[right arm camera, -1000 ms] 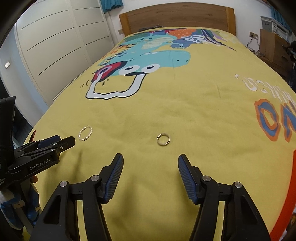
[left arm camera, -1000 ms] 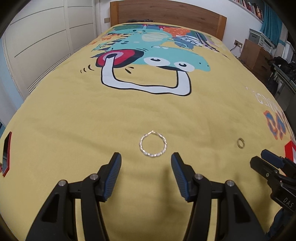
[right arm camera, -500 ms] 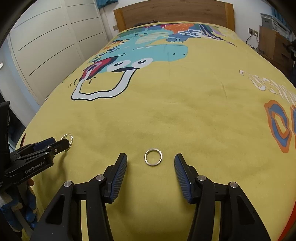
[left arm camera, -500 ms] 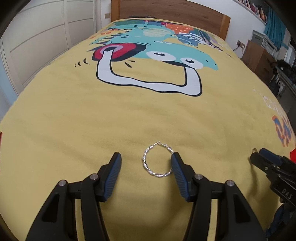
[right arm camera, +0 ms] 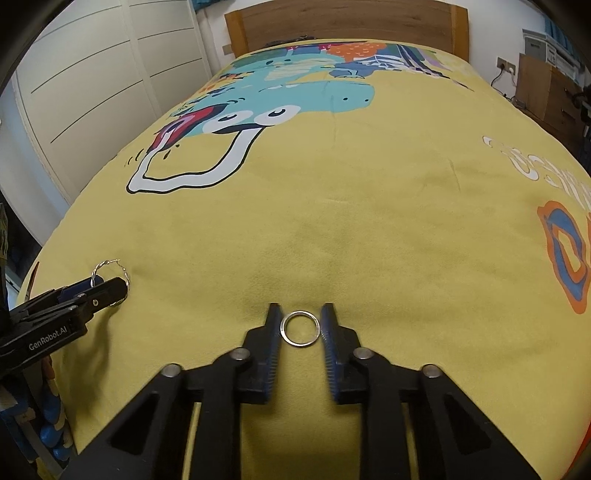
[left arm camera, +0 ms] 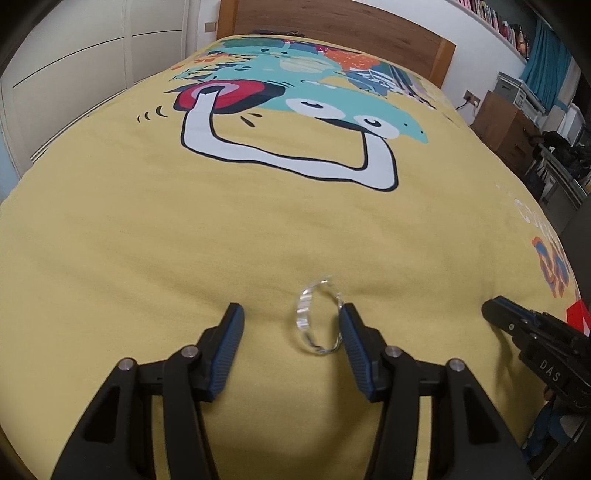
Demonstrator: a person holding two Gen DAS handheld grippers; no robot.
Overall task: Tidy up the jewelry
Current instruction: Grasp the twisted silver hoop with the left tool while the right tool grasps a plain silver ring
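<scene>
So both grippers were down on the yellow bedspread (left arm camera: 184, 258) near its foot end, well away from the wooden headboard (right arm camera: 332, 22) at the far side of the bed. The left gripper (left arm camera: 291, 325) had the twisted silver hoop (left arm camera: 314, 321) sitting between its blue pads, tipped up on edge rather than lying flat. The hoop was leaning against the right-hand pad, with a clear gap of bedspread between it and the other pad. The jaws were closing, but weren't squeezing it from both sides yet, so no real grip.

The right gripper (right arm camera: 300, 317) was further along the foot end, about as far from the headboard as the left one. It had the plain silver ring (right arm camera: 300, 328) lying flat on the bedspread right between its fingertips. Those jaws were closing too and had come in really tight around the ring. From where I stood it looked like the pads were just touching its edges, though I honestly couldn't swear they were pressing on it.

Between the grippers and the headboard, the big cartoon dinosaur print (left arm camera: 332, 107) covered the far half of the bedspread. Over to the right of the headboard was a brown wooden cabinet (left arm camera: 509, 125) against the wall.
</scene>
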